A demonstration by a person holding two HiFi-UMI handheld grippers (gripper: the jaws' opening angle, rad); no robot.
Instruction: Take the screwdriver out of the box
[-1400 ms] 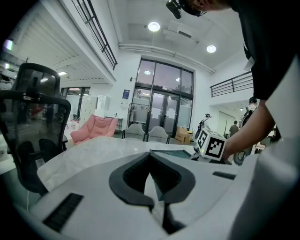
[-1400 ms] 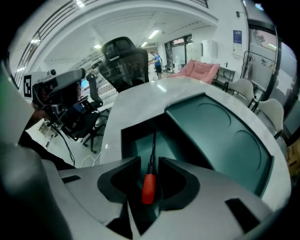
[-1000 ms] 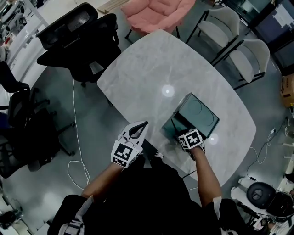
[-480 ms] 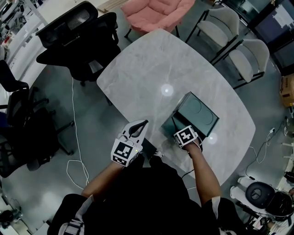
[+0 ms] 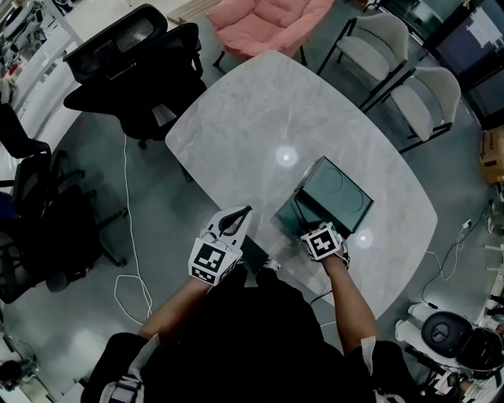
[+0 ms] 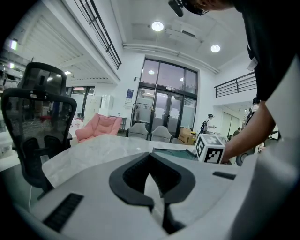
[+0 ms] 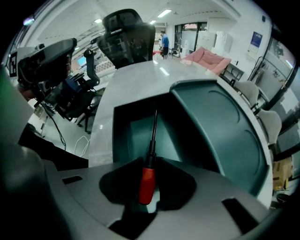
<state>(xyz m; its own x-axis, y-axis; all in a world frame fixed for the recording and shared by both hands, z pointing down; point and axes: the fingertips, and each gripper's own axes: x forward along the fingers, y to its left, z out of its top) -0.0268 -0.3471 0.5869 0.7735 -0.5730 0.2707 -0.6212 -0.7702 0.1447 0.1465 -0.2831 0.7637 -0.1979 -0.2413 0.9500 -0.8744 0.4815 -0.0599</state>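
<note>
A dark green open box (image 5: pixel 346 193) stands on the marble table (image 5: pixel 260 118) near its front right edge. My right gripper (image 5: pixel 311 229) points steeply down into the box's near side, its marker cube on top. In the right gripper view its jaws are closing around the red handle of a screwdriver (image 7: pixel 146 180), and the pads (image 7: pixel 123 183) press it; the thin black shaft runs forward over the box (image 7: pixel 220 131) opening. My left gripper (image 5: pixel 242 212) hovers at the table's near edge, left of the box, with its tips (image 6: pixel 150 157) together and nothing in them.
Black office chairs (image 5: pixel 134 67) stand left of the table, a pink armchair (image 5: pixel 268 20) behind it and two pale chairs (image 5: pixel 409 86) at the right. A white cable (image 5: pixel 126 197) lies on the floor at the left. The box (image 6: pixel 173 151) shows low in the left gripper view.
The right gripper has shifted slightly at the box's near edge, first left, then back toward me. The left gripper has stayed where it was.
</note>
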